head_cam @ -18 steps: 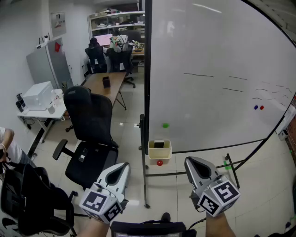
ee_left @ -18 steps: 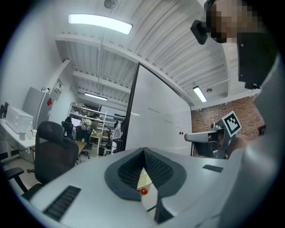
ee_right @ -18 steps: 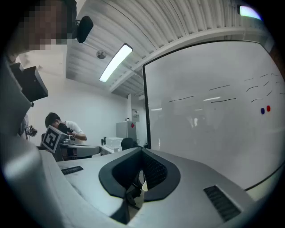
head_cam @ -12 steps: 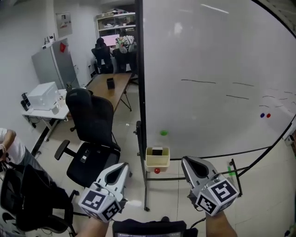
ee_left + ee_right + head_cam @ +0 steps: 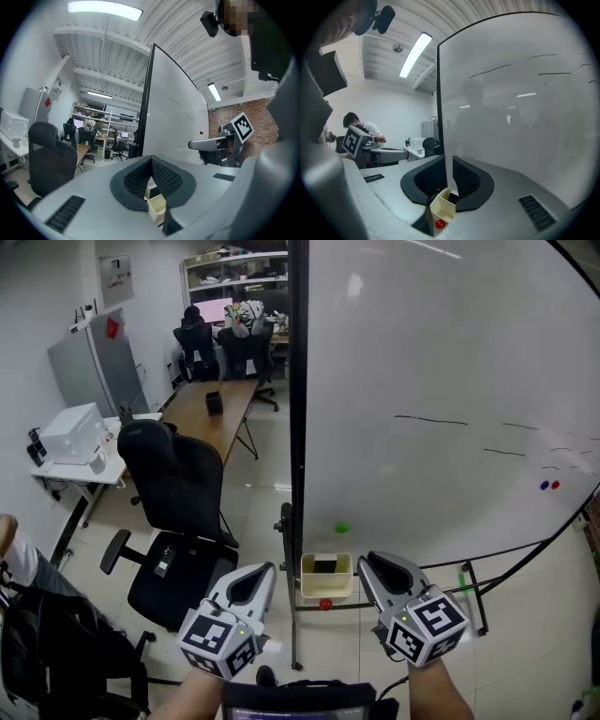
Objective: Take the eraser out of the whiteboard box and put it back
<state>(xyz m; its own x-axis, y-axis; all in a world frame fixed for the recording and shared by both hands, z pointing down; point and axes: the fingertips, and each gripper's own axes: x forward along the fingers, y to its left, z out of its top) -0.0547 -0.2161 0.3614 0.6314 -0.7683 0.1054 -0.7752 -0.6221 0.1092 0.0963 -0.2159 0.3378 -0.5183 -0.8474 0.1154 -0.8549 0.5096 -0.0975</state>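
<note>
Head view: both tongs are held low in front of me, pointing almost level at the foot of the whiteboard (image 5: 450, 381). The left tongs (image 5: 260, 572) and right tongs (image 5: 374, 562) sit on either side of the cream whiteboard box (image 5: 325, 583), which hangs at the board's lower edge just right of the black frame post (image 5: 297, 427). Neither touches it. The eraser (image 5: 324, 566) shows as a dark block lying inside the box. A red magnet (image 5: 324, 604) sits just under the box and a green magnet (image 5: 341, 528) is on the board above it. A black office chair (image 5: 178, 493) stands to the left, with a long wooden bench (image 5: 211, 409) behind it.

Left gripper view: the left tongs (image 5: 151, 161) have their tips drawn together, with nothing gripped. Through the hollow behind the tips I see the box (image 5: 158, 207), well ahead of the pads. The right tongs (image 5: 211, 143) show off to the side with their marker cube (image 5: 243, 127).

Right gripper view: the right tongs (image 5: 447, 161) are narrow, with a thin slit between the pads and nothing in it. The board's frame post runs straight up the slit. The box (image 5: 443, 206) shows below and beyond the tips, the red magnet (image 5: 439, 224) on its front. I cannot make out the eraser here.
</note>
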